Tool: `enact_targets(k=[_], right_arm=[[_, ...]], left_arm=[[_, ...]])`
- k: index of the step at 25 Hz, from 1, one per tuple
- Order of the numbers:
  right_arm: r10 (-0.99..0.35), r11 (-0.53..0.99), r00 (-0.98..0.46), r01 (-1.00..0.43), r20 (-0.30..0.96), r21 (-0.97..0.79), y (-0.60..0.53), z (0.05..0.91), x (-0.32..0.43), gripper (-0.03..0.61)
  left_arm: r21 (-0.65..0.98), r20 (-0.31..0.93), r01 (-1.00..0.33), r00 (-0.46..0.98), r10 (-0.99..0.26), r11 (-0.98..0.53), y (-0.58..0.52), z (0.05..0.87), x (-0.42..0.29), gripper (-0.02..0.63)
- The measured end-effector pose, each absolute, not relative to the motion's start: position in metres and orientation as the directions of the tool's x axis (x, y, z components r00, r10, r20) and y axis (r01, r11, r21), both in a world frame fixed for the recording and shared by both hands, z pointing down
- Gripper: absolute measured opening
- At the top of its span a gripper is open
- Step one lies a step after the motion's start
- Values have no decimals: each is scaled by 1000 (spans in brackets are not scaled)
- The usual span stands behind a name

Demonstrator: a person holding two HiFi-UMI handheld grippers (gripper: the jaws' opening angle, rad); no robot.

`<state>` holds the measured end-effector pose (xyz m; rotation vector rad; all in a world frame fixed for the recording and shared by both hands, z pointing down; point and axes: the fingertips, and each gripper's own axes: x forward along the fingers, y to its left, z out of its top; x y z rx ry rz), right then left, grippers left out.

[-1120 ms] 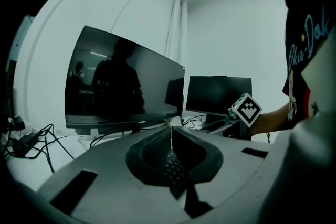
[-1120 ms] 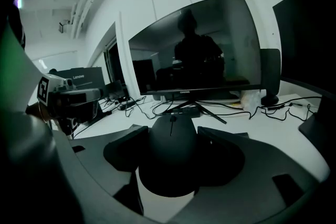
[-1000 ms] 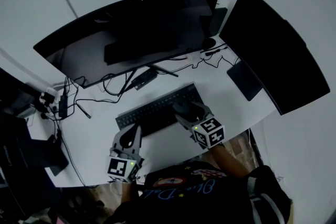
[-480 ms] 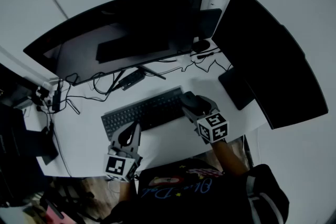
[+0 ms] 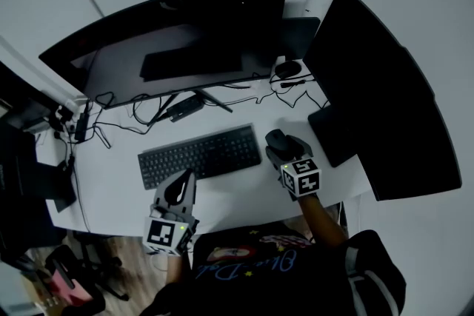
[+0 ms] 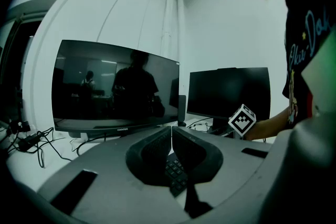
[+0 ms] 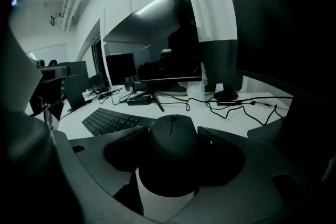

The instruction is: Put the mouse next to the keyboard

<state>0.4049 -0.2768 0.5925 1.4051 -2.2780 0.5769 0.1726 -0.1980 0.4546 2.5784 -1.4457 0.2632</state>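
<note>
- Mouse [image 7: 170,160]: matt black plastic with a smooth shell.
- Keyboard [image 5: 200,154]: matt black plastic keys.
- Worktop [image 5: 231,196]: smooth white surface with a faint sheen.
- Curved monitor [image 5: 178,41] behind the keyboard: glossy dark screen that mirrors the room.
- Second monitor [image 5: 378,92] right of the keyboard: dark, duller screen.
- Left gripper [image 6: 170,136] and right gripper [image 7: 172,132]: matt grey plastic bodies with darker pads.
- Floor [image 5: 137,274] nearer than the keyboard: wood-look boards.
</note>
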Motion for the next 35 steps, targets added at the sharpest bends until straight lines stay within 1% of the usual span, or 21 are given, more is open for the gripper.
enact_targets(k=[7,19,24,35], right_arm=[[-712,409,-390,-906,584,-106,-283,624,415,284],[-669,406,-348,-911,657,-70,-286,666,417,284],[-651,422,-333,-906,682,-40,-285,671,414,284],[-622,434,-334,-900,708,-43,-283,674,411,284]], left_arm=[[65,249,-884,463,-851,-463,-190,459,172,5],[56,258,-897,437,-862,-438,-190,458,165,5],[60,260,-898,436,-862,-436,-193,459,162,5],[65,254,-888,455,-853,-454,-197,461,165,5]])
